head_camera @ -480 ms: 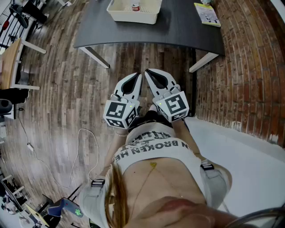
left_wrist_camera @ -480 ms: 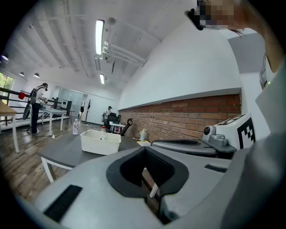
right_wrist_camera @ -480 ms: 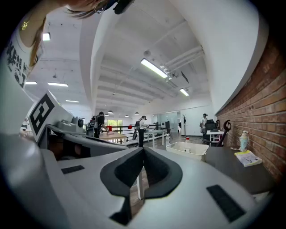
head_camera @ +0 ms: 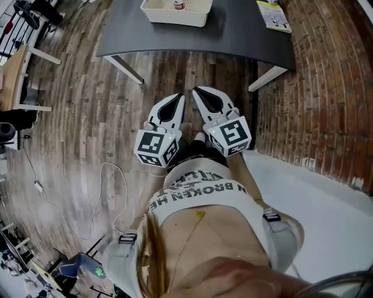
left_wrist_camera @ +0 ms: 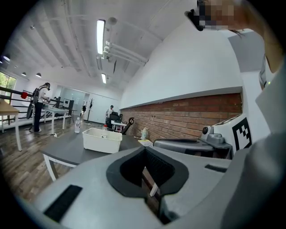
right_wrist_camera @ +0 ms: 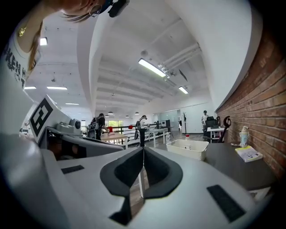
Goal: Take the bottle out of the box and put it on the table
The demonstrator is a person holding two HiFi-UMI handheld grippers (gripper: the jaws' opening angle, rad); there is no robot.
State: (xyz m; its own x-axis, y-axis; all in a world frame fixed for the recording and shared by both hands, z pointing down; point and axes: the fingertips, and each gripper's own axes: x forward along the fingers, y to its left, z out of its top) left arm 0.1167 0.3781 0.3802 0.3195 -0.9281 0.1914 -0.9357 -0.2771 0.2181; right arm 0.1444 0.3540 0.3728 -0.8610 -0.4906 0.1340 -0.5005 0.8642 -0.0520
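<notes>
From the head view, the left claw (head_camera: 182, 98) and the right claw (head_camera: 196, 91) hang side by side over the wooden floor (head_camera: 87, 116), short of the dark worktop (head_camera: 245, 41). There the bottle (head_camera: 179, 5) stands inside the white box (head_camera: 175, 16). The left gripper view shows its jaws pressed together with nothing between them. The right gripper view shows the same, with the box ahead.

Shirt (head_camera: 198, 201), head view, 6 o'clock: big black letters, upside down, say "BROKEN HE". The rest of that line is cut off. The line above it is too squashed to read. Right gripper view, 10 o'clock: same shirt shows "KEN H". Left cube (head_camera: 156, 146) & right cube (head_camera: 232, 135) have black & white square marks, no letters. Yellow booklet (head_camera: 273, 16), 1 o'clock on worktop (head_camera: 233, 41): print too small.
</notes>
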